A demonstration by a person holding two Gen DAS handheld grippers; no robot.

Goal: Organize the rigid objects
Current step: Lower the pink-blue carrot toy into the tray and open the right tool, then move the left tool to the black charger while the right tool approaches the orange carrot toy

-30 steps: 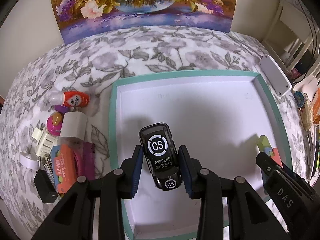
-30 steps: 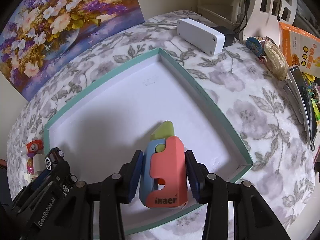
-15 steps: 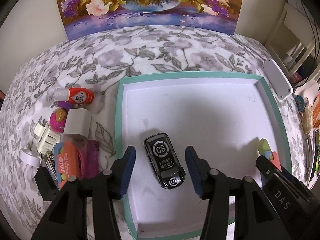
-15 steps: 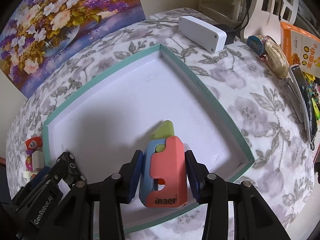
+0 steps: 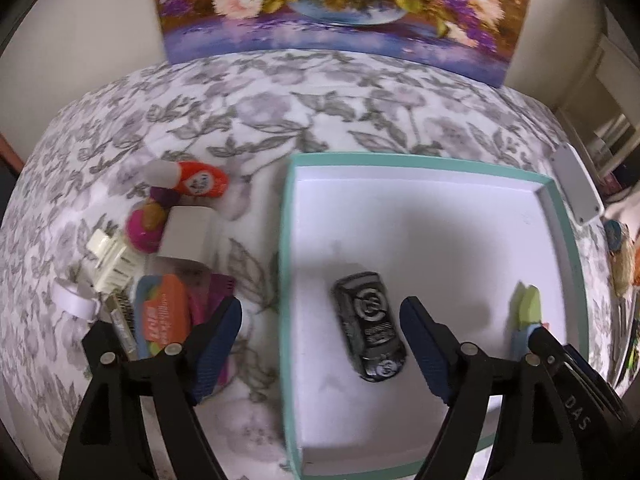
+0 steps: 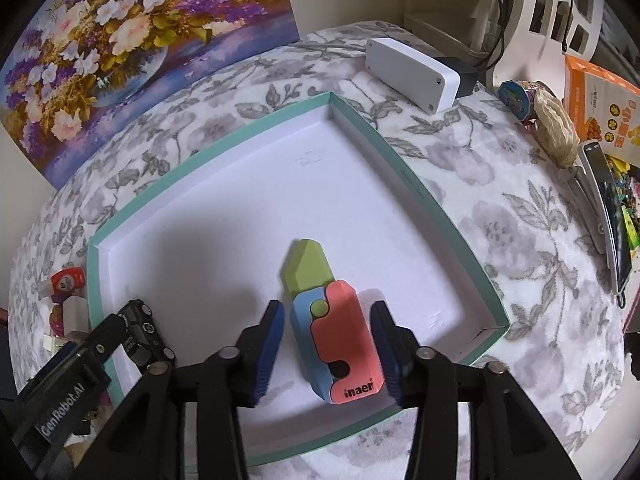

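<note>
The left wrist view is smeared with motion blur, so the printing on the black toy car is hard to read. The car lies on the white floor of the teal-rimmed tray, lower centre of frame. The left gripper straddles the tray's left rim: its jaws are opening wide, one blue pad over the floral cloth, the other just right of the car, neither touching it. At lower left a heap of small items is partly hidden behind the left finger; only an orange-labelled bottle and a white block are easy to tell. At the right edge the colourful toy is mostly hidden behind the other gripper's arm.

In the right wrist view, the pink, blue and green toy rests on the tray floor, lower centre. The right gripper has its jaws opening too, the toy between them with a sliver of gap on each side, released. The car is half hidden behind the left gripper's arm at lower left.

A second ago both toys were clamped; now both lie free, and the left gripper has slid leftward off the car.
</note>
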